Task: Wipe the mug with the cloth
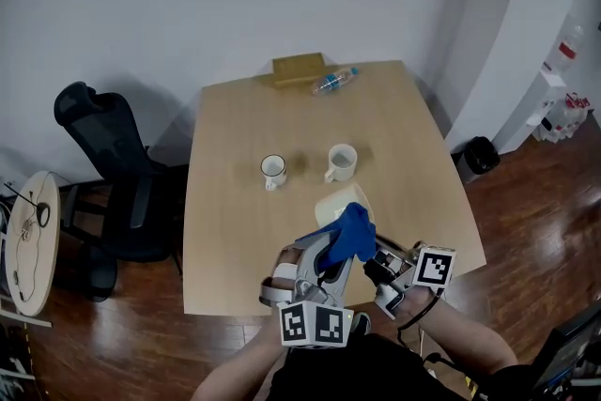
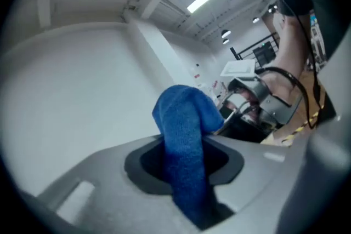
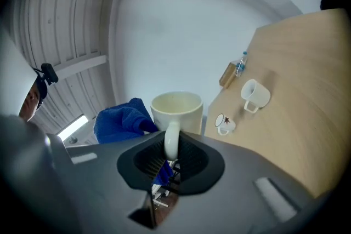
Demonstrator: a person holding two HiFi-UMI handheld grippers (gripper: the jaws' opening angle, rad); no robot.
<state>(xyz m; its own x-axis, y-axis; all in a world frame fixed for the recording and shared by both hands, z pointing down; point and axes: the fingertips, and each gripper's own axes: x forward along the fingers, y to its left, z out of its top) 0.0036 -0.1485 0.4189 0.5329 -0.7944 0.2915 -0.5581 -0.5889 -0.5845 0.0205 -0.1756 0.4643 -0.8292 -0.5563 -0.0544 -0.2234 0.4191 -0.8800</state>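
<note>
Cloth (image 1: 349, 233) against mug (image 1: 338, 204) over the near edge of the table (image 1: 235, 136).
Head view: both are held close together. Left gripper view: the cloth is clamped by the left gripper (image 2: 185, 170). Right gripper view: the mug's handle (image 3: 171, 142) is pinched by the right gripper (image 3: 171, 159).

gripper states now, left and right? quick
Left gripper: closed on the blue cloth.
Right gripper: closed on the cream mug, at its handle.
</note>
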